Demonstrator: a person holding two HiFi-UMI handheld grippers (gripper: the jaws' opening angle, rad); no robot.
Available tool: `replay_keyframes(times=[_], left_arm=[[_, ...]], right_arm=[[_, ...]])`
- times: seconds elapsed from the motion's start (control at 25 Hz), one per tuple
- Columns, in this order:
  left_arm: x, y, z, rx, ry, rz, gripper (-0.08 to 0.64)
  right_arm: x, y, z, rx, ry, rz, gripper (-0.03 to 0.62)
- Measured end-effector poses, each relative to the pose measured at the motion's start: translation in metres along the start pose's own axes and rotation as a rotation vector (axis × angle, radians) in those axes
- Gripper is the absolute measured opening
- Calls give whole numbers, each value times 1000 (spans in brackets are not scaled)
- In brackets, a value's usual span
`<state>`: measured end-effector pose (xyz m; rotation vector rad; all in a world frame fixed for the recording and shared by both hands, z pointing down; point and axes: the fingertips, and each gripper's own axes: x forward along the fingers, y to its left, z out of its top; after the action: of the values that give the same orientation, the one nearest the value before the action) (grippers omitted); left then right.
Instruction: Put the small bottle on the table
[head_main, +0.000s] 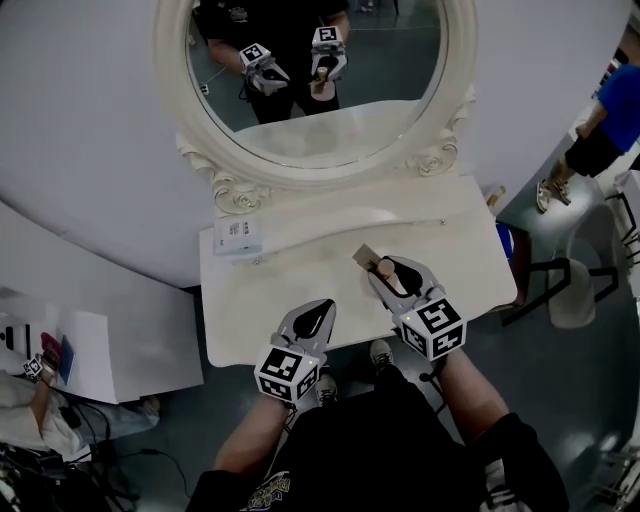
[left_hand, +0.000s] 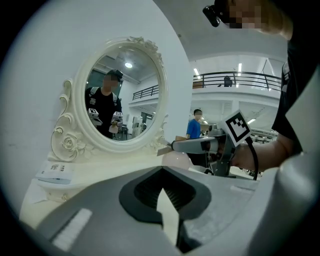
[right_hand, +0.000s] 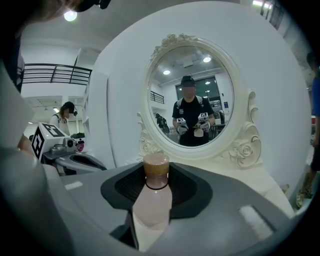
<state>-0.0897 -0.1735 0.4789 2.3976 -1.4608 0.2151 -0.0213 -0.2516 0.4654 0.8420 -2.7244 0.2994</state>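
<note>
Between the right gripper's jaws sits the small bottle, pinched at its pale body, its brown cap pointing toward the oval mirror. It is over the white table; whether it touches the top is unclear. Nearby, the left gripper hovers over the table's front edge, jaws pressed together, empty.

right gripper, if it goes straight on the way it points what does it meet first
Probably the lower frame of the oval mirror, led by the small bottle in the right gripper; depth is unclear.
</note>
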Motion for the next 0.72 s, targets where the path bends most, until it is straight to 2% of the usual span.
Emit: replay_keyframes(times=[0.28, 0.72], left_arm=[[25, 12, 9, 10, -12, 39, 0], [71, 32, 6, -45, -11, 116, 0]], right_arm=[[27, -21, -2, -7, 14, 45, 169], [74, -56, -8, -41, 59, 138, 169]])
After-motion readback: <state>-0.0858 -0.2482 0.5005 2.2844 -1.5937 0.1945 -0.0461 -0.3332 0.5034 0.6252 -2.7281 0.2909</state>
